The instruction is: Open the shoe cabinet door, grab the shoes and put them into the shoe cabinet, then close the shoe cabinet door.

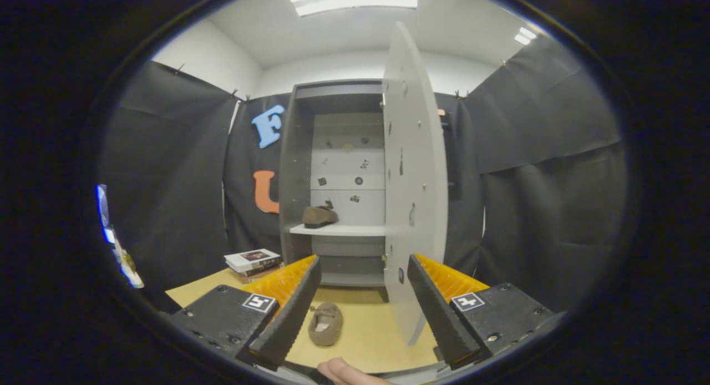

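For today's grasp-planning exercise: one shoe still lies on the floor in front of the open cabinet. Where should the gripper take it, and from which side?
Grip the shoe across its side walls at the opening, coming from above. It lies sole-down between the open gripper's fingers, lengthwise along them, so its narrow width would likely fit the jaws.

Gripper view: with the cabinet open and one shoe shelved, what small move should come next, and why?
Probably lower the gripper toward the brown shoe on the table. Its fingers stand open and empty, that shoe lies between them just ahead, the other shoe already sits on the cabinet shelf, and the door stands open.
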A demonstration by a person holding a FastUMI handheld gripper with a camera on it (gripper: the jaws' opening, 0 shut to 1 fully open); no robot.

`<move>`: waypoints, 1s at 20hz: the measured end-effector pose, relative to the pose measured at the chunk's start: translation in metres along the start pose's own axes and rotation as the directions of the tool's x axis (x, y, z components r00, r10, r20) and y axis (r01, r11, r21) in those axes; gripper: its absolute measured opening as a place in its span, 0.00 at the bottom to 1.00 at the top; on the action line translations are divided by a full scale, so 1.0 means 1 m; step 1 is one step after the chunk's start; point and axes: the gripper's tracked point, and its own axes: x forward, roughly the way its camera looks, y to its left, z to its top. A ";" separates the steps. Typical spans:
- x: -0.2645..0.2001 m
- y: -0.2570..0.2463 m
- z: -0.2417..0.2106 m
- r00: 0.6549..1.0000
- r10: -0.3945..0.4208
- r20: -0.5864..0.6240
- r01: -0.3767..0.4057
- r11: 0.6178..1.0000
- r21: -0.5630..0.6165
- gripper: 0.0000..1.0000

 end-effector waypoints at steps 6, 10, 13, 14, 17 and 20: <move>0.040 0.044 -0.054 1.000 -0.005 -0.019 0.005 1.000 -0.011 1.00; 0.071 0.079 -0.104 0.997 0.031 -0.068 -0.036 0.996 -0.077 1.00; 0.096 0.105 -0.146 0.987 0.071 -0.145 -0.083 0.994 -0.078 1.00; 0.104 0.110 -0.160 0.981 0.078 -0.176 -0.091 0.994 -0.066 1.00; 0.126 0.118 -0.196 0.965 0.082 -0.248 -0.096 0.994 -0.045 1.00; 0.146 0.123 -0.227 0.951 0.066 -0.303 -0.084 0.995 -0.047 1.00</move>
